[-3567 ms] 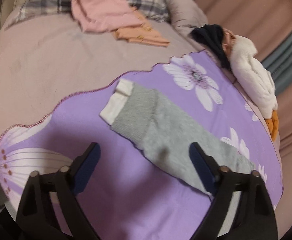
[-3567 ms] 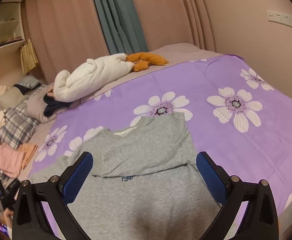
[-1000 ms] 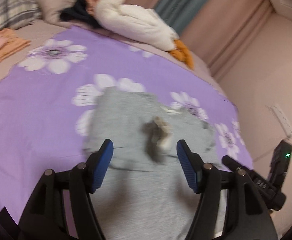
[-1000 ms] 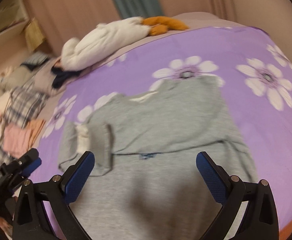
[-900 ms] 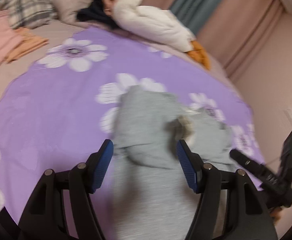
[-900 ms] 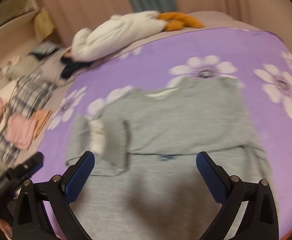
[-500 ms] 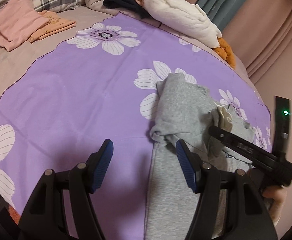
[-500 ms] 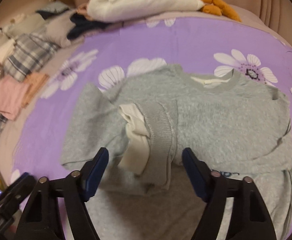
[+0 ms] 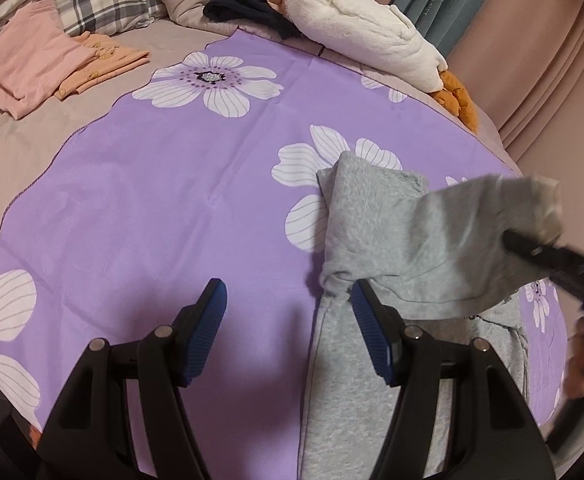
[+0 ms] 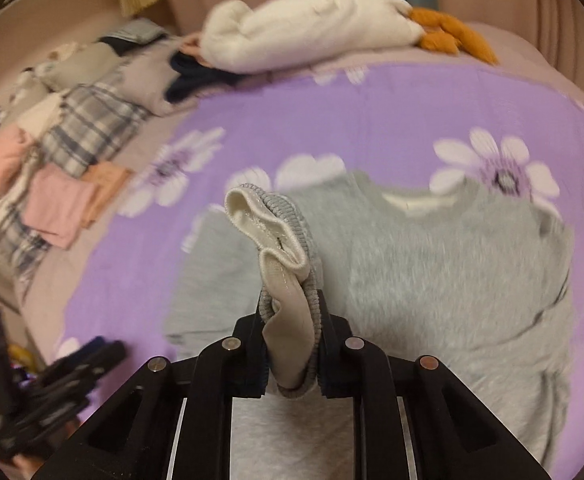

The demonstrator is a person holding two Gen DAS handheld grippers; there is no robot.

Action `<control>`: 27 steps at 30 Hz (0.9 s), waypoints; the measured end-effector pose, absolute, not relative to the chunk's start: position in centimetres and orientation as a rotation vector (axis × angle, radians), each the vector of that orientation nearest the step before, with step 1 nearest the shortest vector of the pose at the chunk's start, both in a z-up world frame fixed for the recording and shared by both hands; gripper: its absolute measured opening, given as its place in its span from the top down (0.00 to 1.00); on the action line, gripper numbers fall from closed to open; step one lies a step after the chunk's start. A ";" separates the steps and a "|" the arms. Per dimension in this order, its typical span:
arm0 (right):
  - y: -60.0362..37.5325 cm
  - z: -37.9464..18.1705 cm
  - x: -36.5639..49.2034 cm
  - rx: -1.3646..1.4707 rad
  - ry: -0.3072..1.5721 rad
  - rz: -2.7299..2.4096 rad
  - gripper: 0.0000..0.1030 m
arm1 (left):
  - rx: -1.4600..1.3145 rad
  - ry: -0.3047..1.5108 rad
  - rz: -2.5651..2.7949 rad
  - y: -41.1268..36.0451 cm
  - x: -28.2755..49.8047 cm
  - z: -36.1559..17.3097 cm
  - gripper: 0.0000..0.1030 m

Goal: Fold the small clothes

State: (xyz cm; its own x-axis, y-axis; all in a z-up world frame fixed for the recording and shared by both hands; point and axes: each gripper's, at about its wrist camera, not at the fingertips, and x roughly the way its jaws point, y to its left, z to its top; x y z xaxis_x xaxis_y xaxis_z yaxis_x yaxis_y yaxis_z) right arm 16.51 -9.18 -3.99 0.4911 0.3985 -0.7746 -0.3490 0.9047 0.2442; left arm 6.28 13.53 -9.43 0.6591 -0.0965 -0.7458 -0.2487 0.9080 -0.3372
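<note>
Spread over the bed is a purple blanket (image 9: pixel 164 184) with white flowers, and the grey sweatshirt (image 10: pixel 444 264) lies flat on it, its neck opening toward the far side. Beyond the sweatshirt, at the far edge of the blanket, rests a long white plush toy (image 10: pixel 308 28) with orange feet, and a dark garment (image 9: pixel 248 4) lies just beside the toy. Well apart from the sweatshirt, past the blanket's edge, are folded pink clothes (image 9: pixel 32 56) and a plaid pillow (image 9: pixel 92 0). The right gripper (image 10: pixel 290 344) is clamped on the sweatshirt's sleeve cuff (image 10: pixel 276 240) (grey rib outside, cream lining showing), and the sleeve is lifted above the body of the sweatshirt. The left gripper (image 9: pixel 288 324) stands about half wide with nothing between its jaws; its right finger (image 9: pixel 372 336) is at the sweatshirt's side edge, over the blanket.
</note>
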 end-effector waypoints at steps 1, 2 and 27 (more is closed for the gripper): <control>-9.3 -3.4 16.7 0.069 0.958 0.474 0.81 | -0.435 0.852 0.090 13.6 6.4 -9.3 0.38; -9.5 -2.7 17.0 0.083 0.963 0.492 0.81 | -0.431 0.848 0.091 13.6 6.6 -9.2 0.38; -17.5 -2.4 22.5 0.151 1.023 0.267 0.81 | -0.314 0.984 -0.032 7.4 17.1 -12.2 0.66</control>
State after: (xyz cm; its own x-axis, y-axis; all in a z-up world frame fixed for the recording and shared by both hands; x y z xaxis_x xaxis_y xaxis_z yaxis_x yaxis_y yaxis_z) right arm 22.46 -17.54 -2.44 0.4925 0.2893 -0.8208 -0.1491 0.9572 0.2479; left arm 17.08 7.40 -12.21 0.5569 -0.1675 -0.8135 -0.1149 0.9545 -0.2752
